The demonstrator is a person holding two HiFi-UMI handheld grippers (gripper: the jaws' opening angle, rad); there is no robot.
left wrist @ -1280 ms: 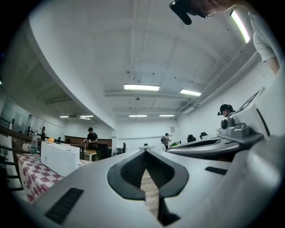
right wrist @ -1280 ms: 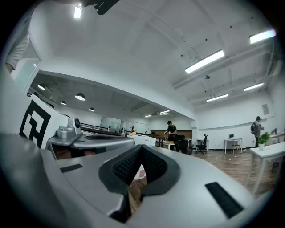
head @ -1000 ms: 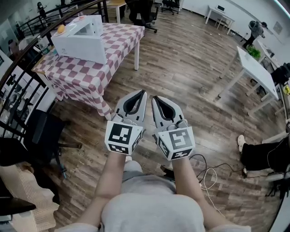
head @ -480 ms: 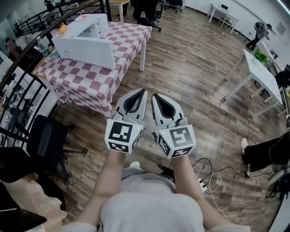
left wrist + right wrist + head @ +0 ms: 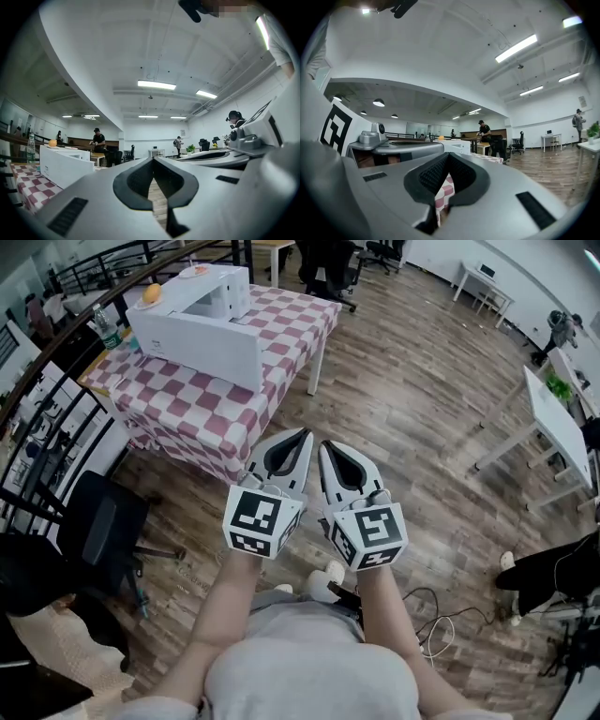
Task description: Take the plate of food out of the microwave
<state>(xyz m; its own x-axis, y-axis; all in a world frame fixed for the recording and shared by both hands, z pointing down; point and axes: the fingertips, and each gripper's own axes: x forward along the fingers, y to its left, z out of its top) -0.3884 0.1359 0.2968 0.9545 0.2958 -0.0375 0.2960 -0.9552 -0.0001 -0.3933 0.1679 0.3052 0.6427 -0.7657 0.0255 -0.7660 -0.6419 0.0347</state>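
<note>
1. Wood-plank floor [image 5: 422, 381] across a wide, bright open office, seen steeply from above.
2. Counted:
   - one table [image 5: 291, 334] under a red-and-white checked cloth
   - one white microwave [image 5: 202, 320]
   - one orange [image 5: 151, 293]
   - one clear bottle [image 5: 106, 326]
   - two white desks [image 5: 553, 409] off to the right
   - one black chair [image 5: 98, 531] at the left
   - two grippers, each with one marker cube
3. Held out over the floor on bare forearms: left gripper [image 5: 300, 437] and right gripper [image 5: 330, 448], side by side, just beside each other, tips pointing away from the body.
4. Jaws of the left gripper pressed together with nothing pinched, only floor planks showing through the hollow behind the tips.
5. Jaws of the right gripper likewise pressed together on nothing, with checked cloth showing through the hollow.
6. Microwave standing on the table, ahead and to the left of both grippers and well apart from them, with the table's near corner lying between.
7. Boxy white casing, with a plain white side turned toward the grippers.
8. Orange resting on the microwave's top at its far left corner.
9. Bottle upright on the cloth, just to the microwave's left.
10. Plate of food not made out in any view, and the microwave's inside not visible from this angle.
</note>
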